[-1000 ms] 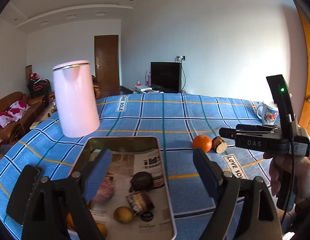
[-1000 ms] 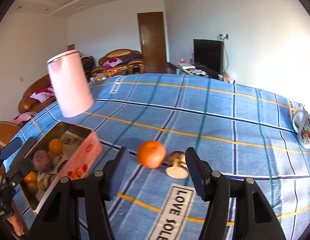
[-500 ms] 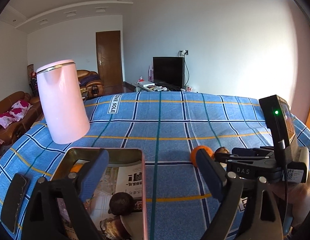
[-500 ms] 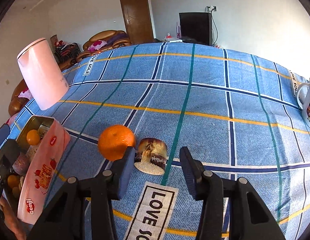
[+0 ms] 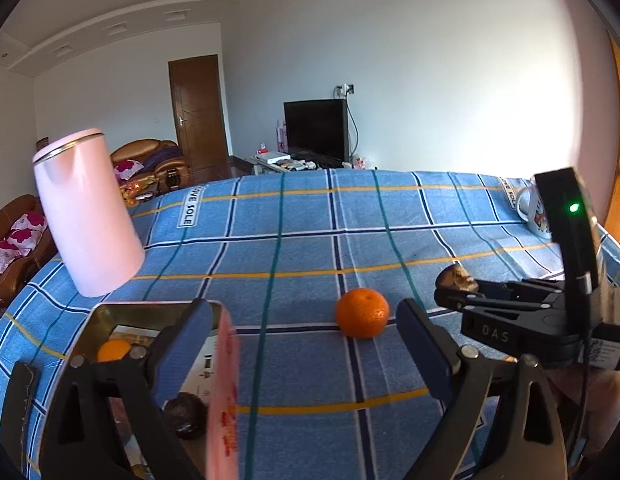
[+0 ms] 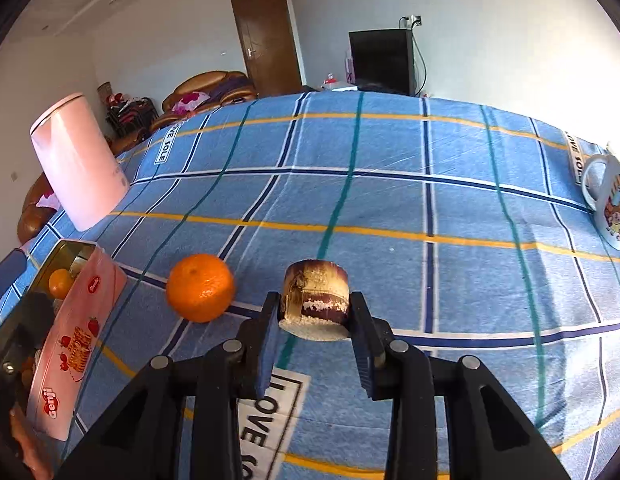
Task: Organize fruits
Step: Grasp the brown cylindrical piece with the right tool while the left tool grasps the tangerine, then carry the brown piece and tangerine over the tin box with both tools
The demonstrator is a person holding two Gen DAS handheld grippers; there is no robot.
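The right gripper (image 6: pixel 313 316) was closing, pads touching the cut brown fruit piece (image 6: pixel 314 300) mid-tablecloth (image 6: pixel 390 200) beside the orange (image 6: pixel 200 287); squeezing was best kept gentle. The left gripper (image 5: pixel 305 344) was opening, empty.

Open blue plaid tablecloth (image 6: pixel 430 208) ahead of right gripper (image 6: pixel 314 316), round orange tangerine (image 6: pixel 199 287) close left, tall pink kettle (image 6: pixel 75 160) far left, printed white mug (image 6: pixel 612 204) far right
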